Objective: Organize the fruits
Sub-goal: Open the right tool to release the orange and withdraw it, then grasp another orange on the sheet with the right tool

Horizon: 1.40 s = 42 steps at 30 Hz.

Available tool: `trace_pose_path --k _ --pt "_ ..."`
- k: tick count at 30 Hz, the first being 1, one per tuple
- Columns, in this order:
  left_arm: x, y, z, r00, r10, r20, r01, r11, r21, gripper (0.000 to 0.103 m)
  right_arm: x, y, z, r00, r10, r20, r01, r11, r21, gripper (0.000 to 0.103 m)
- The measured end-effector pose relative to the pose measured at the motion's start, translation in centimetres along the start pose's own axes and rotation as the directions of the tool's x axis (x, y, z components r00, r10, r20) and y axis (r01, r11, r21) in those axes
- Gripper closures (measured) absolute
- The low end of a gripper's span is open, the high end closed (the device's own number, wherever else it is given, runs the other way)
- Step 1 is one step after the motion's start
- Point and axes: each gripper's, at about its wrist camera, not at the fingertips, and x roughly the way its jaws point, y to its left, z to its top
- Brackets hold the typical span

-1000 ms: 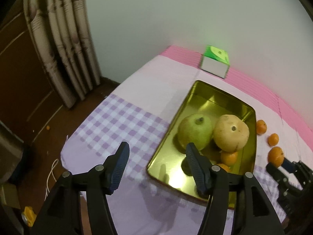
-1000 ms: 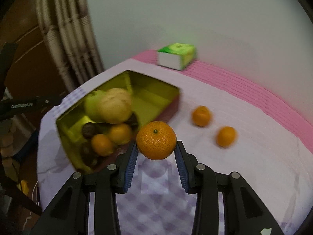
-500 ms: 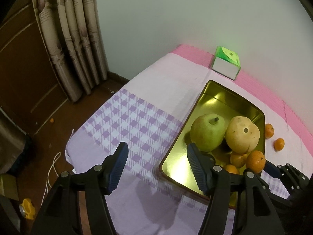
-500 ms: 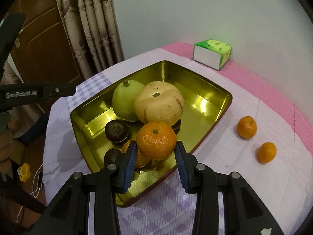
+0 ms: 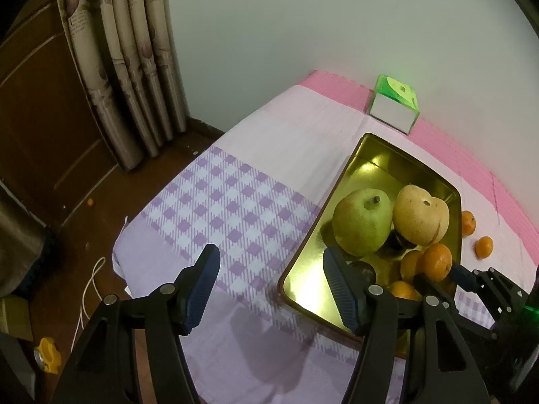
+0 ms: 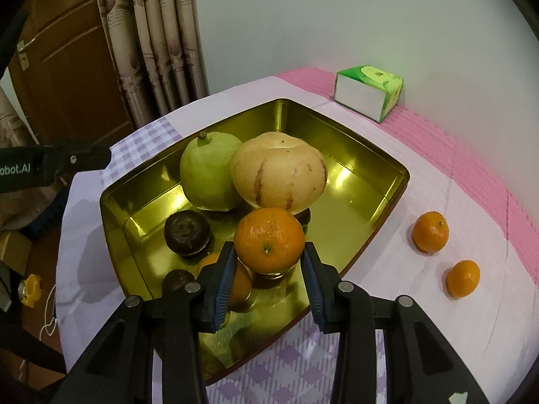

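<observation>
Right gripper (image 6: 267,271) clamps a tangerine (image 6: 268,239) over the gold tray (image 6: 370,181) (seemingly not touching it); left gripper (image 5: 269,286) gapes empty.

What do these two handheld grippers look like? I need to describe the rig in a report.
Both the left gripper and the right gripper have matte black, angular frames with silver screw heads and two fingers faced with ribbed blue pads. One frame carries white lettering ending "bot.AI". No cables or sleeves show.
</observation>
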Motion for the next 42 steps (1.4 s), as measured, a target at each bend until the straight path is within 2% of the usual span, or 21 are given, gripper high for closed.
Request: trace_pose_path --k 16,26,36,42 --pt "-0.1 0.0 -0.3 1.0 -0.003 -0.003 0.003 1.0 0.001 0.039 0.1 0.2 0.1 1.0 0.009 -0.002 -0.009 1.0 0.015 0.066" --pt "0.2 -0.5 -0.5 1.0 -0.002 -0.01 0.002 1.0 0.014 0.038 -2.0 -0.6 0.3 0.999 0.01 0.053 -0.012 0.999 0.048 0.056" --pt "0.2 -1.3 -0.5 1.0 0.006 -0.008 -0.006 0.999 0.051 0.038 -4.1 -5.0 -1.2 0.995 -0.065 0.076 0.053 0.988 0.143 0.052" --pt "-0.1 -1.9 -0.6 1.0 0.001 0.002 -0.001 0.997 0.081 0.031 -4.7 -9.0 -3.4 0.99 -0.133 0.053 0.119 0.969 0.217 0.048"
